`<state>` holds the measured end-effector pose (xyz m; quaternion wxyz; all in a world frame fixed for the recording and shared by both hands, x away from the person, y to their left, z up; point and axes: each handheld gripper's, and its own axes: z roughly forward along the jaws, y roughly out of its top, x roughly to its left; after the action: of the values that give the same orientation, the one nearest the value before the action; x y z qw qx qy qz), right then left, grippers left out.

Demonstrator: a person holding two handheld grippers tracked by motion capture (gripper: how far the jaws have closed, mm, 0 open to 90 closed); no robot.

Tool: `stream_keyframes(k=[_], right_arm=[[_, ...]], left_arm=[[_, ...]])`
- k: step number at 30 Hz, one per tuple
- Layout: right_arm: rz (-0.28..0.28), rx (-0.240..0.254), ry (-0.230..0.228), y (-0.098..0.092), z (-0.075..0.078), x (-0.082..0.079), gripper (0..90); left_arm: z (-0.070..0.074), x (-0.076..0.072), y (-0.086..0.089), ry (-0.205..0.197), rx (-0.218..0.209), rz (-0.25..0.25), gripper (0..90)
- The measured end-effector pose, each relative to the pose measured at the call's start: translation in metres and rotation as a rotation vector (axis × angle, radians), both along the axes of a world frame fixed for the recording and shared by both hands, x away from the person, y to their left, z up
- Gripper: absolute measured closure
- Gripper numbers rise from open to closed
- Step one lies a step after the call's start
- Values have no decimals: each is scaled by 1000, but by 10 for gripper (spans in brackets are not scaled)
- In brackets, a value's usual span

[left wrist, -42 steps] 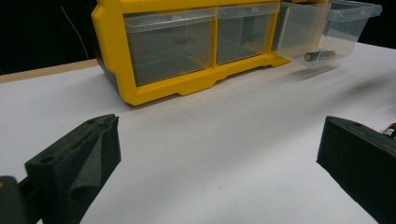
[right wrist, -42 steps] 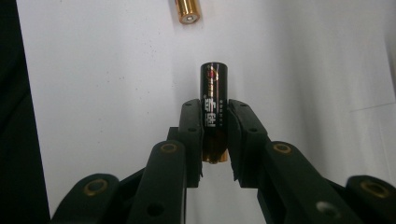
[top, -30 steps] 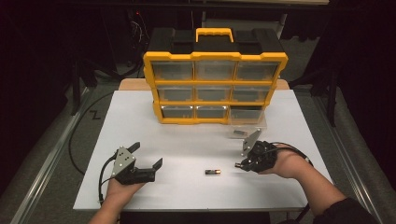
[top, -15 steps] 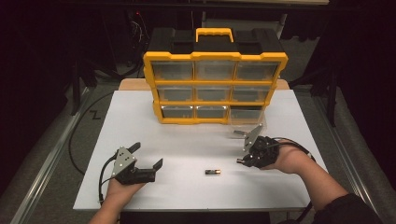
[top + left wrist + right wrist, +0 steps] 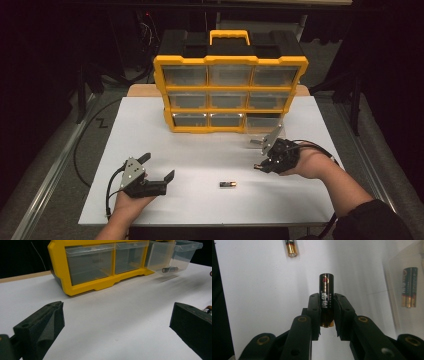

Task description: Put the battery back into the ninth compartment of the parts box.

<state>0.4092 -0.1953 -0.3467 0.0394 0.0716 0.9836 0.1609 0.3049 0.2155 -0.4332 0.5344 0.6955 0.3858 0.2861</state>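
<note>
On the white table (image 5: 200, 150), toward its far edge, stands one yellow organiser (image 5: 230, 92) with a black top and nine clear drawers in three rows of three. Its bottom right drawer (image 5: 175, 255) is pulled out toward the table's right edge. Three batteries can be counted: one lying in the pulled-out drawer (image 5: 409, 287), one loose battery (image 5: 227, 184) lying on the table near the near edge, about midway between the two grippers, and one held battery (image 5: 326, 300). Around the table the room is dark, with grey floor on both sides and black cables trailing off the table's left edge.

Near the table's right edge, just in front of the open drawer, the right gripper (image 5: 267, 160) has its jaws closed on the held battery; the pads clamp the lower half and the black end sticks out beyond the jaw tips, above the white surface. Near the near left corner, the left gripper (image 5: 155, 172) rests with its jaws spread wide and nothing between them, well apart from the loose battery.
</note>
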Motion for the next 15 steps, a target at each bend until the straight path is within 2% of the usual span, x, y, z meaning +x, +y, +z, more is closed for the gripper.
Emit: stream_keyframes(k=[15], right_arm=[[-7, -4, -16, 0, 15, 14, 784]], left_arm=[[0, 0, -1, -5, 3, -12, 2]])
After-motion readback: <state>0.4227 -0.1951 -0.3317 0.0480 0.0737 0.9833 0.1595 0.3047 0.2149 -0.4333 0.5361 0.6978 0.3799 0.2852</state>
